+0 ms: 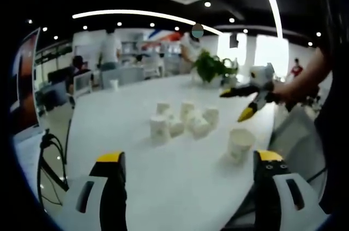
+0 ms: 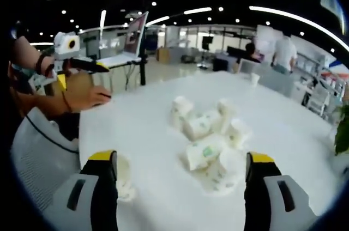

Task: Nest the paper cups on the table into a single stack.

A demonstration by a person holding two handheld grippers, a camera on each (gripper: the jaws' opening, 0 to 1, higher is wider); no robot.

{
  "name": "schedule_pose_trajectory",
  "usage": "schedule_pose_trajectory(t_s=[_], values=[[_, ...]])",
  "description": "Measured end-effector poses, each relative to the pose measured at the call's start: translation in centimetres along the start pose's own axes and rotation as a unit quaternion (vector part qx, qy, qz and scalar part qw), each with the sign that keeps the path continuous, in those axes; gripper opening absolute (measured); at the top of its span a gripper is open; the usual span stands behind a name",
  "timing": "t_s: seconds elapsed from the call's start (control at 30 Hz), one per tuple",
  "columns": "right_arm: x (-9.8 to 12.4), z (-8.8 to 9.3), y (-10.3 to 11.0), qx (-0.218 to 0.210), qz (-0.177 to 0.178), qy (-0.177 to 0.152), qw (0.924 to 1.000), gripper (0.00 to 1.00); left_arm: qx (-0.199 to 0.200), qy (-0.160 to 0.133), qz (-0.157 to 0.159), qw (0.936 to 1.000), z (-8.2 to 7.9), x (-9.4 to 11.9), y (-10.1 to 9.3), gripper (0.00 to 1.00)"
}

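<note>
The room is a big open-plan office with a dark ceiling, recessed spotlights and long curved light strips; people stand and sit at desks in the background, and a green leafy potted plant (image 1: 211,66) sits at the far edge of the surface in the left gripper view. The broad white glossy worktop (image 1: 136,105) carries everything, with bare surface all round the cups.

On it, near the middle, lies the cluster of small white paper cups (image 1: 182,120), some upright and some tipped on their sides, touching or just beside one another (the exact count is hard to tell). One single white paper cup (image 1: 239,143) stands apart from the cluster, nearer the left tongs (image 1: 191,168). In the right gripper view the same heap (image 2: 210,133) lies ahead of the right tongs (image 2: 180,168), and another cup (image 2: 123,182) peeks out just beside the right tongs' left jaw.

Both pairs of tongs, grey with yellow tips, stand wide apart and hold nothing; each hovers above the worktop, short of the cups.

By my judgement no nesting has begun: this is the approach before the first pick. The next move calls for closing on one upright cup by its rim or wall without crushing it, then bringing it mouth-up into or over a second cup.
</note>
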State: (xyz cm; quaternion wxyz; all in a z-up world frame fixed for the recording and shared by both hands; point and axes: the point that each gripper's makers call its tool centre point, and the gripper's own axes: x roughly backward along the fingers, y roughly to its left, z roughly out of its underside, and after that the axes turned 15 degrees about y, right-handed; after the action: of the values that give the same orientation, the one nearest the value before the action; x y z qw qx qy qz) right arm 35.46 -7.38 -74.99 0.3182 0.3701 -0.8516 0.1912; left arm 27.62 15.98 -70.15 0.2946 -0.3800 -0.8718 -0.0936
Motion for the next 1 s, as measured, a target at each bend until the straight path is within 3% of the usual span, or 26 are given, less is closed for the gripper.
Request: schedule_pose_trajectory(t_s=[0.53, 1.0], values=[[-1.8, 0.9, -4.6, -0.025, 0.033, 0.019, 0.9990, 0.87, 0.002, 0.003, -0.003, 1.0000, 0.1, 0.2, 0.1, 0.97], [-3.1, 2.2, -5.9, -0.042, 0.038, 0.047, 0.9973, 0.75, 0.007, 0.002, -0.006, 1.0000, 0.3, 0.5, 0.2, 0.97]])
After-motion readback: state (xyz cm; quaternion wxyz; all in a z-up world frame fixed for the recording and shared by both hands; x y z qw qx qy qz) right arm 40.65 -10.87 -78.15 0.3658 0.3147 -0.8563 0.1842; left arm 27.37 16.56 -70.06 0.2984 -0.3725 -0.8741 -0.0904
